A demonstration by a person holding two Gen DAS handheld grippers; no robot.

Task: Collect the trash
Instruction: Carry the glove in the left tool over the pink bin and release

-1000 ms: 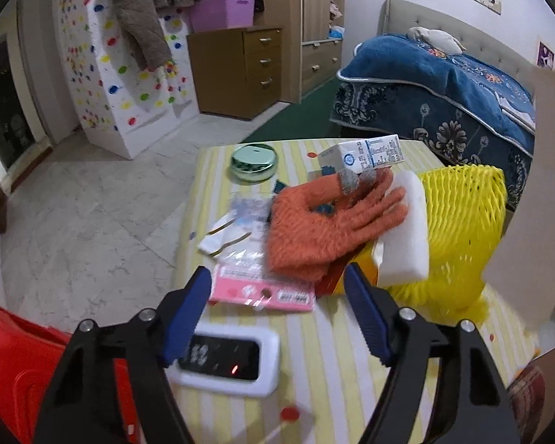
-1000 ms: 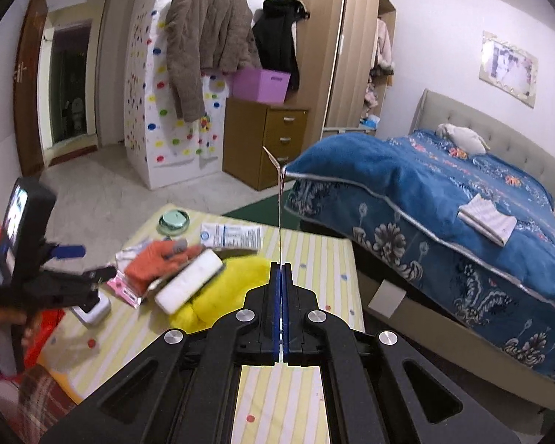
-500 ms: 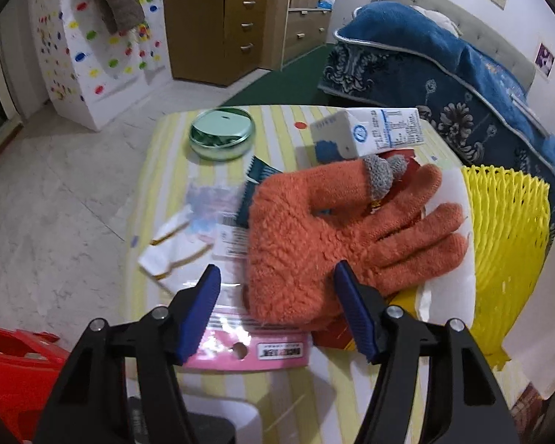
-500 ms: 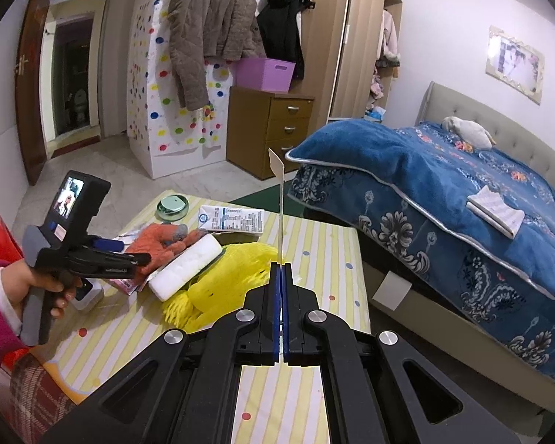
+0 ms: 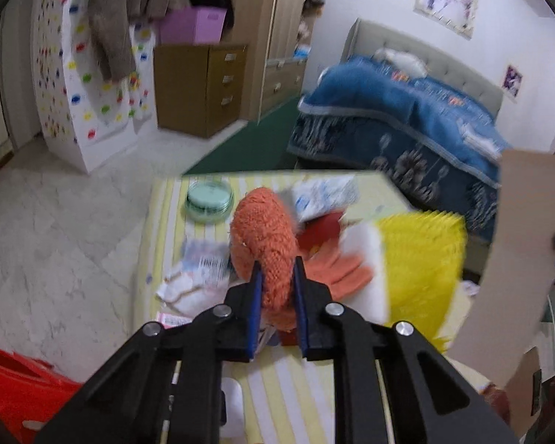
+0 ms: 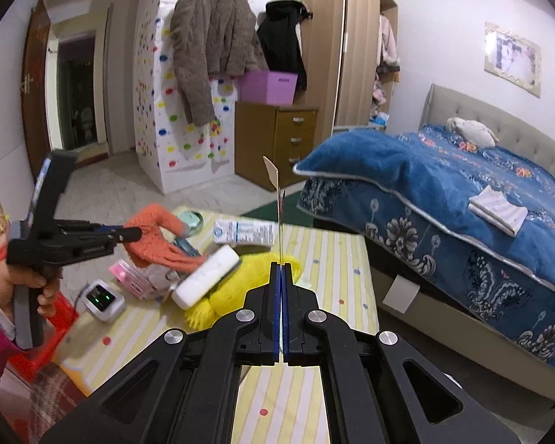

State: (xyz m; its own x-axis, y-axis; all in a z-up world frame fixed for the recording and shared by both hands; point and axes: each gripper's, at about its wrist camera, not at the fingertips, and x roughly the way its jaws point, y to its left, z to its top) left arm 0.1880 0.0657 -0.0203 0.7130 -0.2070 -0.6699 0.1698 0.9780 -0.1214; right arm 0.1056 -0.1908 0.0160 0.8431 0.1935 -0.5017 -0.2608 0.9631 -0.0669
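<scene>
A: What has the left gripper (image 5: 276,272) got?

B: Its jaws have just been closing, and now they are clamped on the orange glove (image 5: 266,236). The cuff end bulges up between the blue pads (image 5: 256,292), and the glove's fingers trail down onto the white foam block (image 6: 206,276).

A: Where is the glove relative to that block?

B: Up and to the left of it in the right wrist view, lifted over the striped table (image 6: 336,259), with only the fingertips resting on the block. The yellow foam net (image 6: 240,277) lies just beside the block on its other side, and the milk carton (image 6: 246,232) sits behind it.

A: And the right gripper (image 6: 280,270)?

B: Jaws pressed together on a thin flat card (image 6: 278,218) seen edge-on, standing upright above the table, near the block.
</scene>
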